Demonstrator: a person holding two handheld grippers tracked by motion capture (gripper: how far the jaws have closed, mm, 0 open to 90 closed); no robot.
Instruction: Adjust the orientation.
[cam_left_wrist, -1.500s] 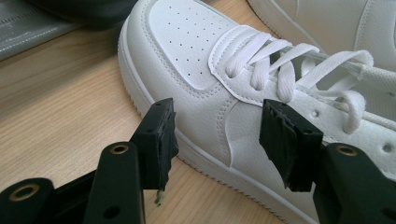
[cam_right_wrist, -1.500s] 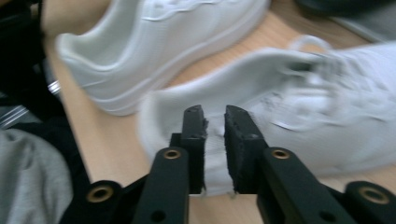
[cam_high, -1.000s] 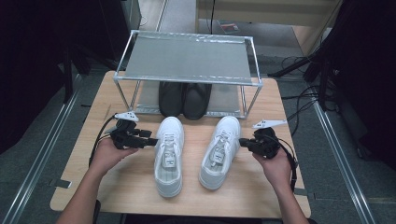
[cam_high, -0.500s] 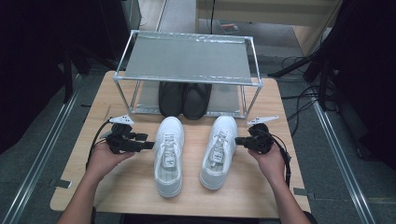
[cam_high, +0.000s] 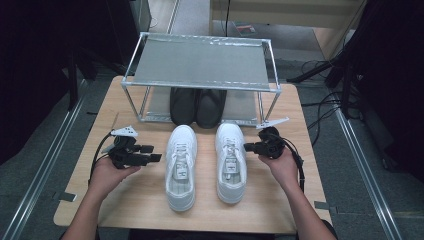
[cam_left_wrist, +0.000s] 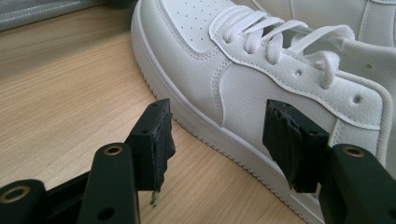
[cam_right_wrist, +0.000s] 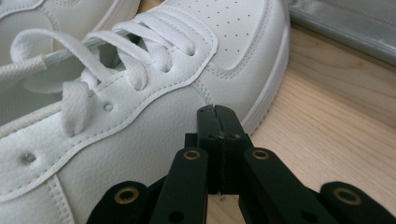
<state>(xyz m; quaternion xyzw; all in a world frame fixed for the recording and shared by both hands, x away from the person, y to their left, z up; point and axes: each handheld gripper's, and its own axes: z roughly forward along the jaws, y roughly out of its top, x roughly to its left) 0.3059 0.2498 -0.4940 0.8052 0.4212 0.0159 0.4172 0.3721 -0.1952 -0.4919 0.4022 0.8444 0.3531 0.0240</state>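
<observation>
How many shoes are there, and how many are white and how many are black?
White shoes: 2, the left one and the right one, side by side on the table.
Black shoes: 2, one beside the other, under the metal rack.
Total: 4 shoes.

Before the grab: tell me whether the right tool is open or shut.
Shut. In the right gripper view the right tool's two pads sit flush together with nothing between them, beside the right white shoe.
</observation>
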